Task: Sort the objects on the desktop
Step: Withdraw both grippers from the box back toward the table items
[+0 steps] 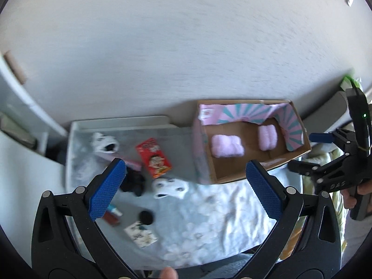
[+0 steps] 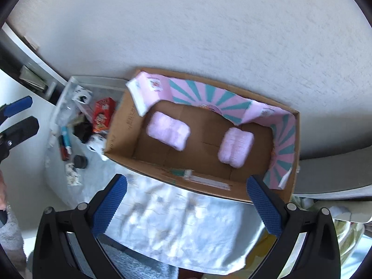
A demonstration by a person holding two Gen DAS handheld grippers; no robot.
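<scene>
While both grippers, left gripper [image 1: 186, 186] and right gripper [image 2: 186, 200], hang wide open and empty, the red box [image 1: 154, 157] at 11 o'clock looks next for the cardboard box [image 1: 274, 162]

Soft daylight fills both views with no hard shadows, though bright patches glare on the floral cloth [image 2: 181, 220] just ahead of the right gripper [image 2: 186, 200]. Both pictures are smeared with motion blur, strongest on the small items beyond the left gripper [image 1: 186, 186]. Fisheye distortion bends the wall [image 1: 186, 46] and darkens the corners.

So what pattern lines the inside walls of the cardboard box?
Pink with teal sunburst stripes on the cardboard box lining, clearest in the right wrist view.
</scene>
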